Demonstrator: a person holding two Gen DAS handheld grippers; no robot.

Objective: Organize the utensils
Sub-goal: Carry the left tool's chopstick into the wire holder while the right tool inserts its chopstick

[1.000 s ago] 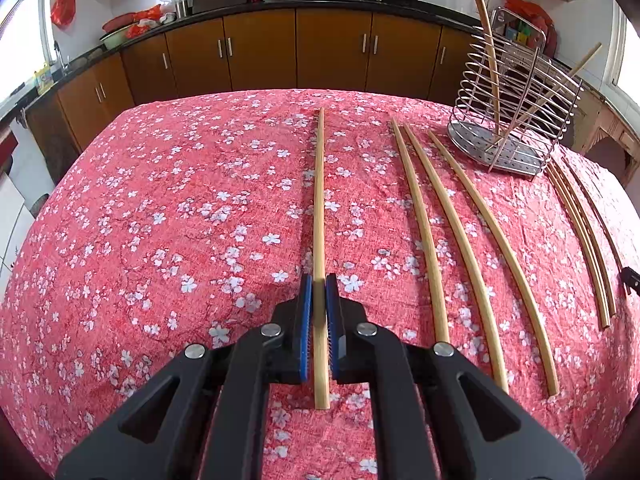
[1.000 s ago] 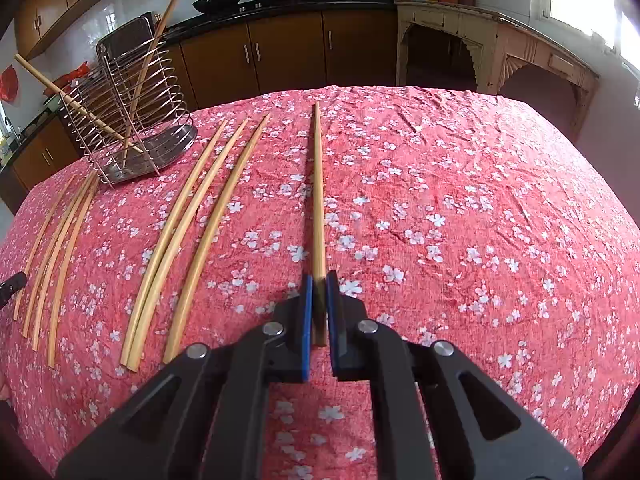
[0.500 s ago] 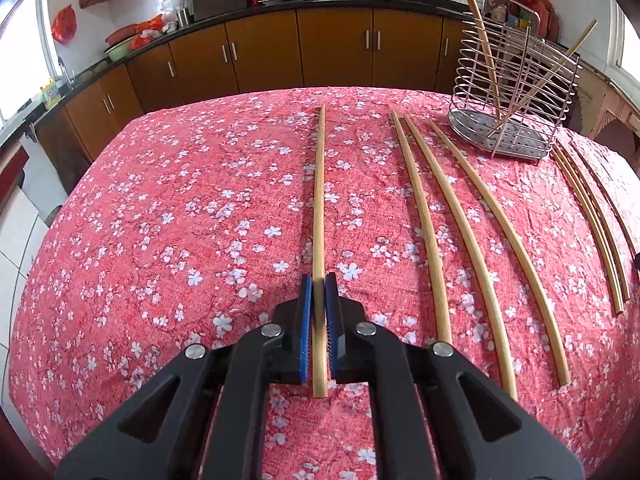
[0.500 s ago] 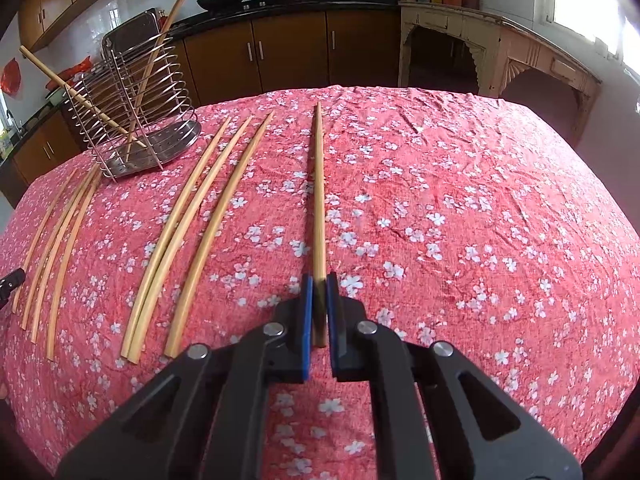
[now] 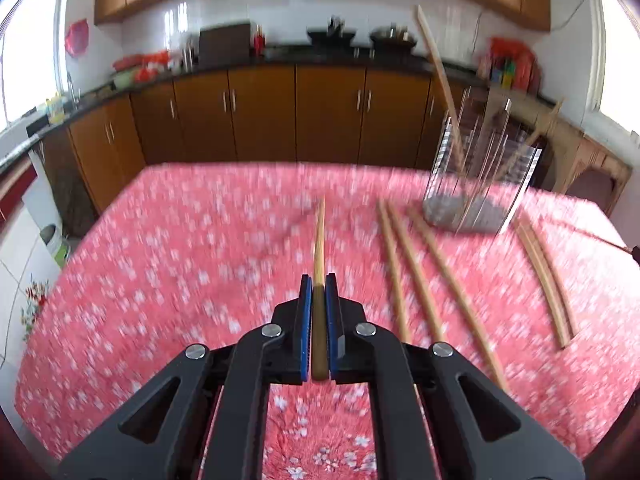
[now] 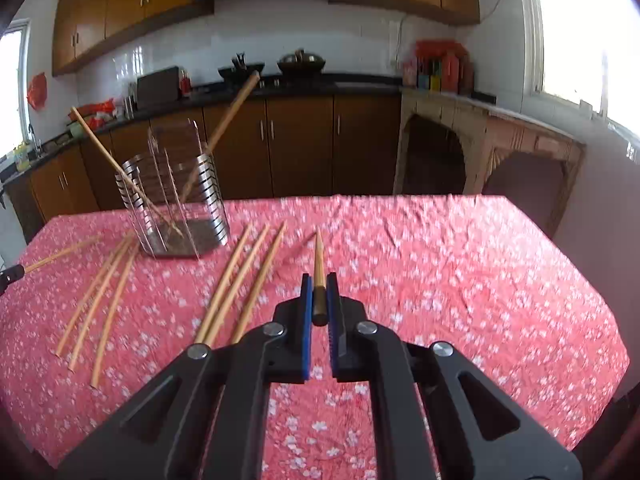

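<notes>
Chopsticks are the things at hand, and one chopstick [image 5: 319, 264] is clamped between the blue pads of the left gripper [image 5: 319, 292], its near end lodged deep between the jaws and its shaft pointing straight ahead, away from the camera. From its angle and the faint shadow beside it, this chopstick is seen raised off the red floral cloth [image 5: 160, 264] that covers the surface. In the right wrist view another chopstick [image 6: 319, 264] is held in the same way by the right gripper [image 6: 319, 292], which is closed narrowly on the blunt end, the tip reaching forward above the cloth [image 6: 460, 280]. Three loose chopsticks [image 5: 416, 276] are seen lying side by side on the cloth just right of the left gripper, and a further group [image 5: 544, 276] is seen farther right. In the right wrist view those three [image 6: 244, 280] lie just left of the gripper, with the other group [image 6: 100, 300] well to the left. A wire holder [image 6: 176, 200] stands upright at the far part of the surface, and two chopsticks [image 6: 224, 128] lean inside it. The holder [image 5: 480, 184] in the left wrist view is blurred by motion. Brown cabinets [image 6: 300, 140] are seen behind the surface.
</notes>
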